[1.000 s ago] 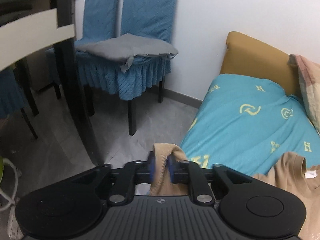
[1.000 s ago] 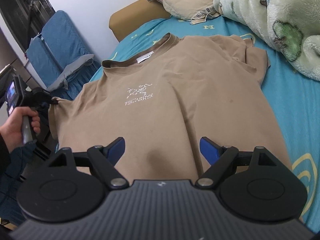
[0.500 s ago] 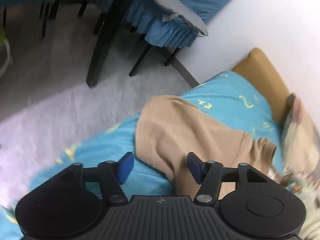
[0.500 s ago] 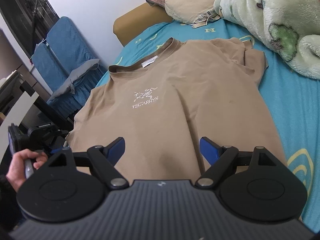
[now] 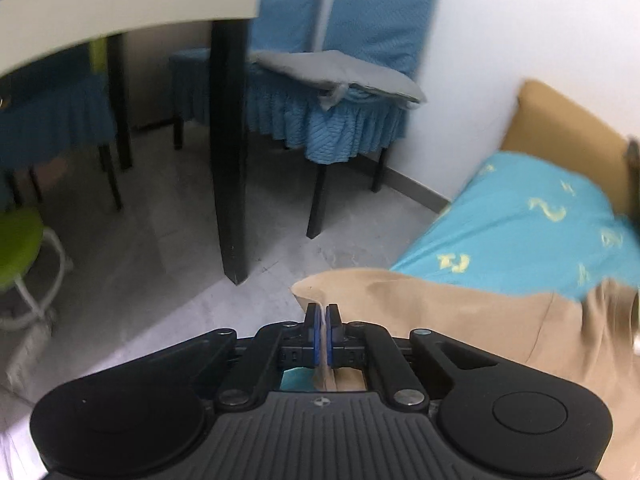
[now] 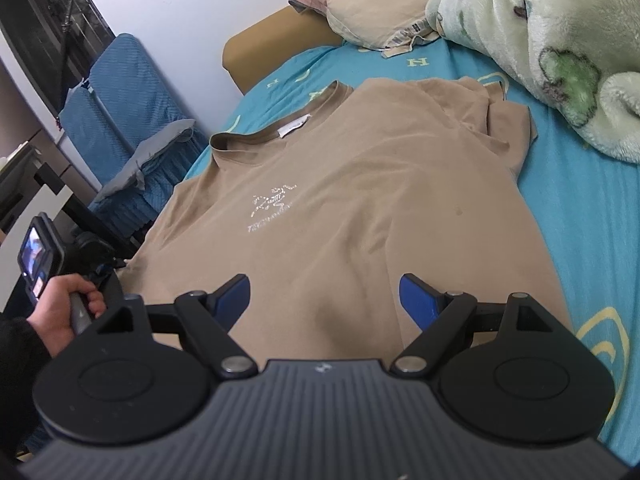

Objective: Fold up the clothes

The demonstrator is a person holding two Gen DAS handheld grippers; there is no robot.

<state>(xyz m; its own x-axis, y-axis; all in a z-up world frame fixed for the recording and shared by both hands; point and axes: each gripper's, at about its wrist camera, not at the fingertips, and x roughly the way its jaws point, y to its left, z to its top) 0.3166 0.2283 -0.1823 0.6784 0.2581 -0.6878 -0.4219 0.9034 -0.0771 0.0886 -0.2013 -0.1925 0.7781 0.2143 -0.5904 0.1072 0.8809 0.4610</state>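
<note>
Tan cotton fills the middle of the right wrist view: the T-shirt lies flat on the turquoise bedsheet, chest print up, collar toward the upper left of the frame. The right gripper hangs over its lower part with the jaws wide apart and nothing between them. At the lower left edge a hand holds the left gripper at the shirt's side. In the left wrist view its blue pads are pressed together on a thin fold of the sleeve edge — the cloth sticks out above them. A pale green blanket lies at the upper right.
</note>
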